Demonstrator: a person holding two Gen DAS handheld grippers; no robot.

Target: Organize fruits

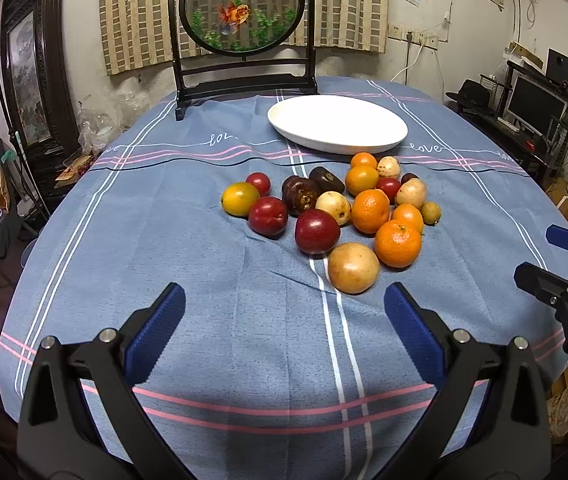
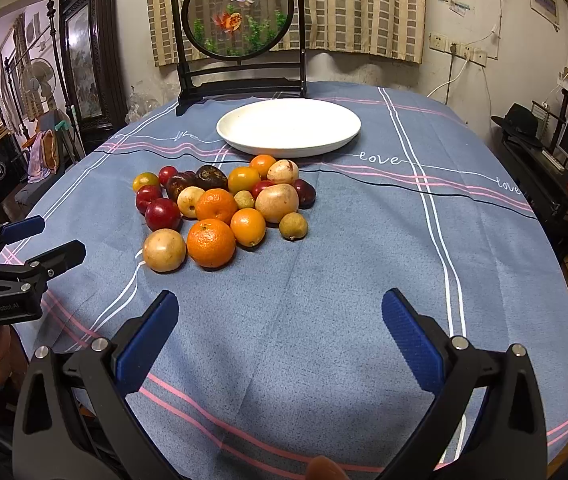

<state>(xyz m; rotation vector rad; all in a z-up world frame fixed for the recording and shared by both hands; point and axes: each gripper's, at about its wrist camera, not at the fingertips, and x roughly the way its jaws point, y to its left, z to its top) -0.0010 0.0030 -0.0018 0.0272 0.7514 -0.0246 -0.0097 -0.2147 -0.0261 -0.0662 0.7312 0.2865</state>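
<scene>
A pile of mixed fruit lies on the blue tablecloth: oranges, red plums, tan round fruits and dark ones. It also shows in the right wrist view. An empty white oval plate sits just behind the pile. My left gripper is open and empty, held short of the pile's near edge. My right gripper is open and empty, near the pile and to its right. Each gripper shows at the edge of the other's view: the right gripper, the left gripper.
A dark wooden stand with a round goldfish panel stands at the table's far edge behind the plate. The tablecloth has small folds. Furniture and a fan are at left, a monitor and shelves at right.
</scene>
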